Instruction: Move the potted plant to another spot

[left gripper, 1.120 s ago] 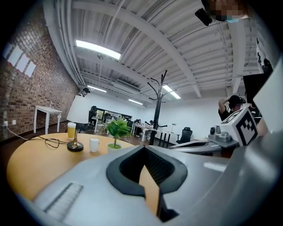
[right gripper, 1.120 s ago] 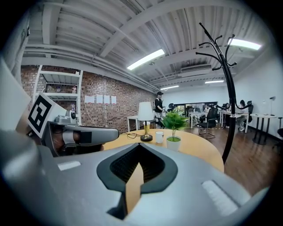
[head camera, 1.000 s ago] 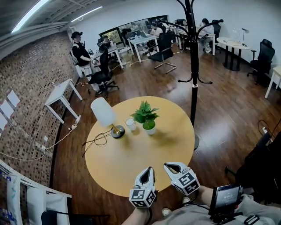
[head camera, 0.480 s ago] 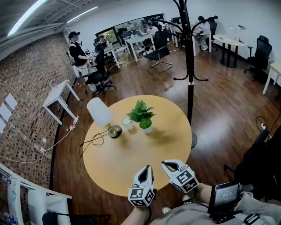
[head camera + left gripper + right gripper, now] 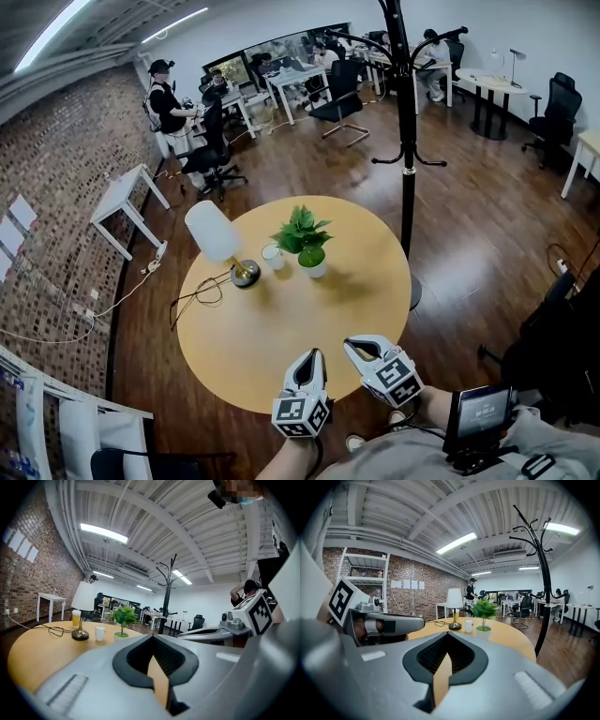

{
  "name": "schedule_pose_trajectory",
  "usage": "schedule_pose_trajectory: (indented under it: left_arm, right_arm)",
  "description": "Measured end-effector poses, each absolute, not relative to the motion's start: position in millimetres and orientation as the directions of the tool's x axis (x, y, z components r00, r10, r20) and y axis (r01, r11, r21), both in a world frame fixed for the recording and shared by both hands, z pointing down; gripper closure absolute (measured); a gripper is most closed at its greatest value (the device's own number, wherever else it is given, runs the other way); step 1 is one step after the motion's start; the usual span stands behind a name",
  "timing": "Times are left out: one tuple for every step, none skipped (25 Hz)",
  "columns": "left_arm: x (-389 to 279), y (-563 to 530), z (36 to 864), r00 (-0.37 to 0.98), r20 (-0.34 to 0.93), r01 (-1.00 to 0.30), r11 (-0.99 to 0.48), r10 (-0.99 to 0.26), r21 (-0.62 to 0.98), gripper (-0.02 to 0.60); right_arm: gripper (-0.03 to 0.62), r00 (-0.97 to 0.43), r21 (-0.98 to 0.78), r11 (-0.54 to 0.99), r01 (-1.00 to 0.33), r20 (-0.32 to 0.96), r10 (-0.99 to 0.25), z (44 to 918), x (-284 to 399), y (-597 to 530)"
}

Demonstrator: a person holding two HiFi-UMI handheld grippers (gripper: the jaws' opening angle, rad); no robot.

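The potted plant [image 5: 310,251], green leaves in a small white pot, stands upright near the far side of the round wooden table [image 5: 281,337]. It also shows in the left gripper view [image 5: 123,619] and the right gripper view [image 5: 483,615]. My left gripper [image 5: 316,354] hovers over the table's near edge, jaws closed with nothing between them. My right gripper [image 5: 348,345] is just to its right, also shut and empty. Both point toward the plant from well short of it.
A white-shaded table lamp [image 5: 221,246] with a brass base and trailing black cord [image 5: 195,298] stands left of the plant, a white cup [image 5: 273,255] between them. A black coat stand [image 5: 404,141] rises at the table's far right. Beyond are office desks, chairs and people.
Both grippers stay where they were. Only the head view has shifted a little, so the table sits slightly higher in the picture.
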State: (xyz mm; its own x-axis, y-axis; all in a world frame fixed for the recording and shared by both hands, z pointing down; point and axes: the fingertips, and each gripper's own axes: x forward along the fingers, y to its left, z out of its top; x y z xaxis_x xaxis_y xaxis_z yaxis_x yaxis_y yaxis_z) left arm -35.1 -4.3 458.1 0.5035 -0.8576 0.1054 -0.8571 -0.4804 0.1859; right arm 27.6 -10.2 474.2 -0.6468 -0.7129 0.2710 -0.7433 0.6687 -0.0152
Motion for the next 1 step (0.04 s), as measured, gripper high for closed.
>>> schedule_pose_trajectory:
  left_arm:
    - [-36.3,-4.6,457.9,0.503,0.105,-0.857,-0.480,-0.858,0.186,0.589]
  right_arm:
    - [0.588,-0.645,-0.012,0.668,-0.744,0.270,-0.714,473.6,26.8,-11.0]
